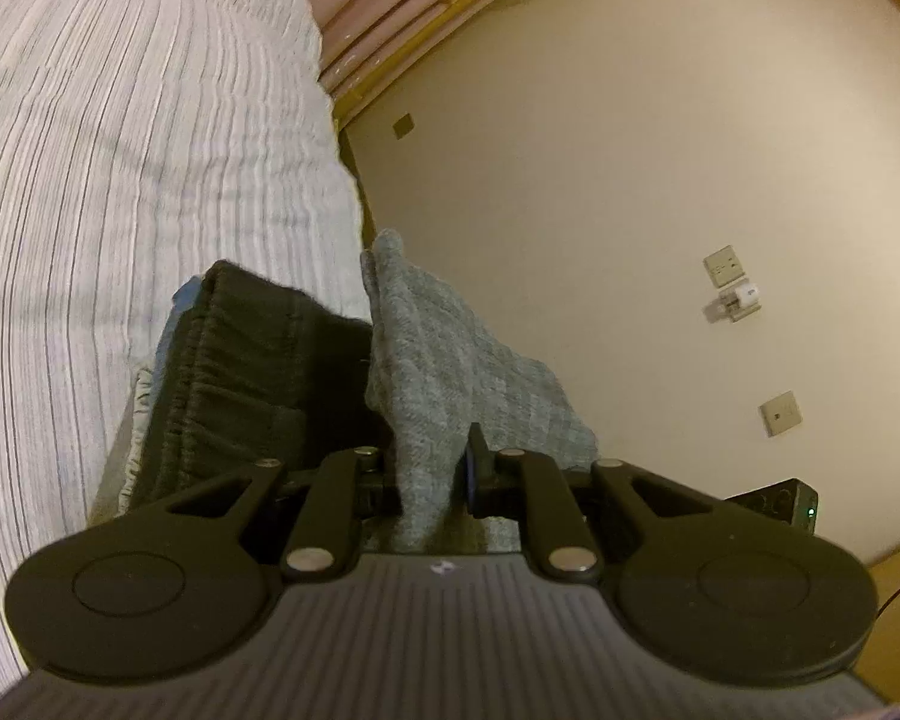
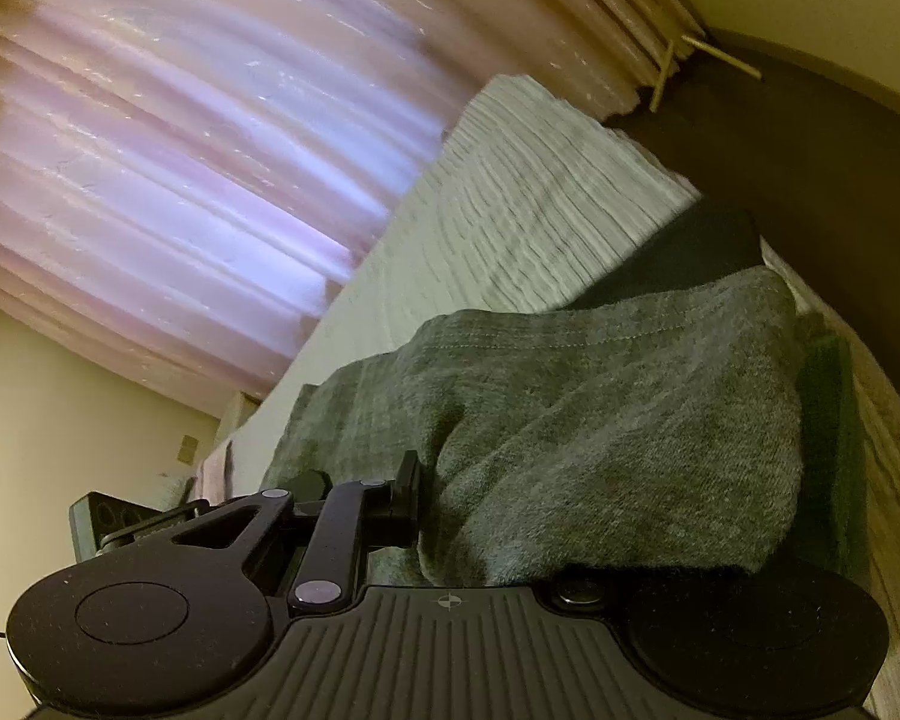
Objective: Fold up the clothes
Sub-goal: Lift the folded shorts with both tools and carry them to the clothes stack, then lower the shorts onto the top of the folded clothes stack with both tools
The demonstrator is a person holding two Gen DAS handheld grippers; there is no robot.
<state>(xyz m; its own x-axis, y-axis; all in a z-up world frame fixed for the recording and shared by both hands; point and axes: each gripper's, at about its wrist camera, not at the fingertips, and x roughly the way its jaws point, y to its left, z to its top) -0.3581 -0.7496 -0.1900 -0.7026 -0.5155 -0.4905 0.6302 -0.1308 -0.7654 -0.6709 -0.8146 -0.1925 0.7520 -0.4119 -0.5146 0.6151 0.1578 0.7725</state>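
Two grippers are seen clamped on one grey knitted garment (image 1: 450, 372), which is held lifted above a bed. In the left wrist view its long axis runs away from the jaws, tapering to a rounded end that points toward the far wall; the left gripper (image 1: 432, 474) is closed on a bunched fold of it. In the right wrist view the same grey cloth (image 2: 600, 420) is draped across and over the right gripper (image 2: 444, 498), whose one visible finger (image 2: 408, 486) is pressed against the fabric while the other is hidden under it.

A dark folded garment (image 1: 258, 360) with a gathered waistband is seen lying on the bed's pale striped cover (image 1: 120, 150), just beside the hanging grey cloth. The cover's stripes (image 2: 510, 192) run along the mattress toward pleated pinkish curtains (image 2: 180, 150). A cream wall (image 1: 630, 150) carries switch plates and a socket (image 1: 726, 264) with a white plug.

Both tools are tilted downward over the bed's edge, the views heavily rolled.
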